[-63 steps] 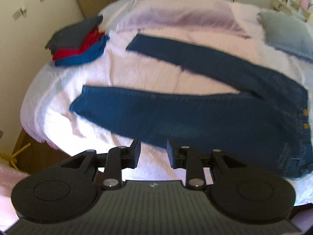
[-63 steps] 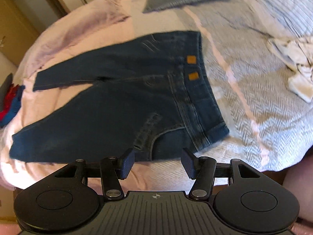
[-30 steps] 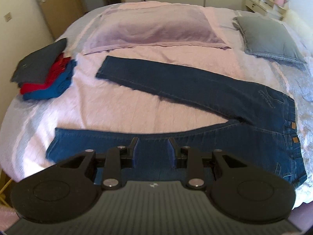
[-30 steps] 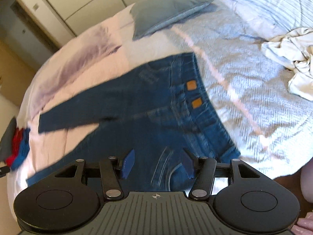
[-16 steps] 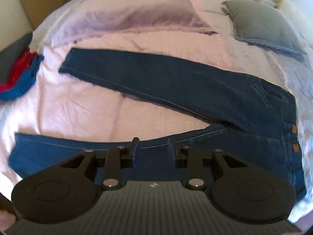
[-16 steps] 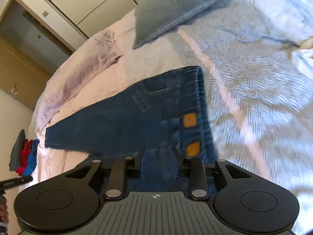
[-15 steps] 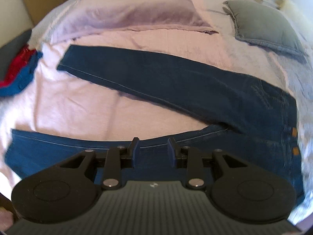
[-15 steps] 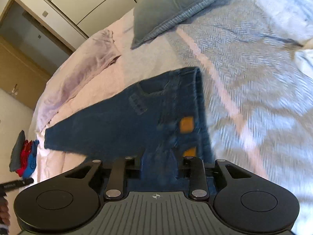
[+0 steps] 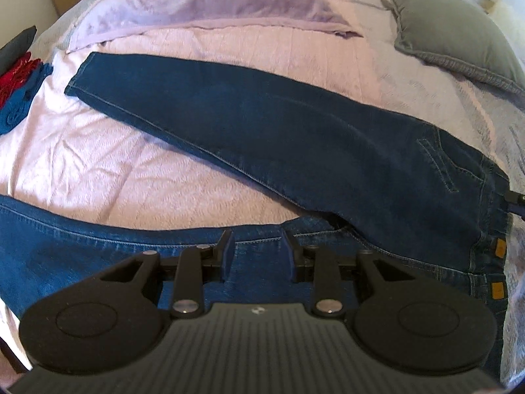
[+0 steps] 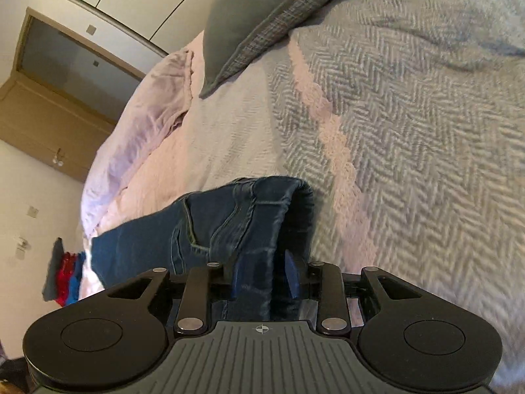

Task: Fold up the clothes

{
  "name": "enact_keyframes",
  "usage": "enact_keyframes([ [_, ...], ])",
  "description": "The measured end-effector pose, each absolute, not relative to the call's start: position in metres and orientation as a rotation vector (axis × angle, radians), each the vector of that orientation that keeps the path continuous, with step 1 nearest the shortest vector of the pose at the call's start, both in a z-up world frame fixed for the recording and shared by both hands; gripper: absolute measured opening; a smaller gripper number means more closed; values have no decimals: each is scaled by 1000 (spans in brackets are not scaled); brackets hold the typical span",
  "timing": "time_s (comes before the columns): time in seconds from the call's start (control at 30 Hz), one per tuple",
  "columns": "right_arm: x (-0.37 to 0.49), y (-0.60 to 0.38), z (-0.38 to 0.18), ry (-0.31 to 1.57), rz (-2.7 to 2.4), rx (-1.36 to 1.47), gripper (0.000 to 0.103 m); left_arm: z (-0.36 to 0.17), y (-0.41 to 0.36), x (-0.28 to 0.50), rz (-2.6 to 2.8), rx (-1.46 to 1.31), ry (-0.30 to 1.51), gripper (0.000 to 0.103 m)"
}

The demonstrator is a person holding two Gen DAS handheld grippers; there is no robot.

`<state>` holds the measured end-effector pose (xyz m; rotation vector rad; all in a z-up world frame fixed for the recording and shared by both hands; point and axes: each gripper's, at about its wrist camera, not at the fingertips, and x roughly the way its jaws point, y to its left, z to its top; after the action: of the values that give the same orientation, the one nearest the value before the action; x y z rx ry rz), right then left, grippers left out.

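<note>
Right gripper (image 10: 262,274) first: its jaws have just been closing, and now they pinch a bunched fold of the jeans (image 10: 229,220) at the waistband end, denim filling the gap between the blue pads. That end lifts off the bed (image 10: 410,124) in a hump, pocket seam showing just beyond the fingertips.

Over to the left gripper (image 9: 257,252): jaws part-way apart, set over the near leg of the jeans (image 9: 295,131) right at its upper seam. Denim fills the gap between the pads, but whether they actually press on it, I cannot tell from here.

Outward now: the far leg runs long and flat across the pink cover toward a lilac pillow (image 9: 203,0), a grey cushion (image 9: 452,26) sits off to the right, and a small stack of folded clothes (image 9: 19,88), red and blue, waits at the left edge.

The step in hand looks like carrying the near half over onto the far leg. To do it well, both grips should take a full bite of cloth, rise together, keep the denim taut between them, and lay seam onto seam so the legs stack without a twist.
</note>
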<state>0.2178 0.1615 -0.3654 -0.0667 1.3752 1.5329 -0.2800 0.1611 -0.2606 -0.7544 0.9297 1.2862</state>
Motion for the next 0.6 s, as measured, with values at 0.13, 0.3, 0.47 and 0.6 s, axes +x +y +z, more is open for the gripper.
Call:
enact_keyframes([
  [0.13,231,169,-388,1519,1593,123,30,-266,165,-274,1312,-766,940,27],
  [0.3,224,173,-388,1499,1559,170,2,-269,170,-272,1340,-774,947,27],
  [0.47,229,166,-344,1274,1562,263,0,-271,176,-273,1355,-764,950,27],
  [0.6,242,171,-399,1372,1341,146,0,-275,177,-274,1349,-762,968,27],
])
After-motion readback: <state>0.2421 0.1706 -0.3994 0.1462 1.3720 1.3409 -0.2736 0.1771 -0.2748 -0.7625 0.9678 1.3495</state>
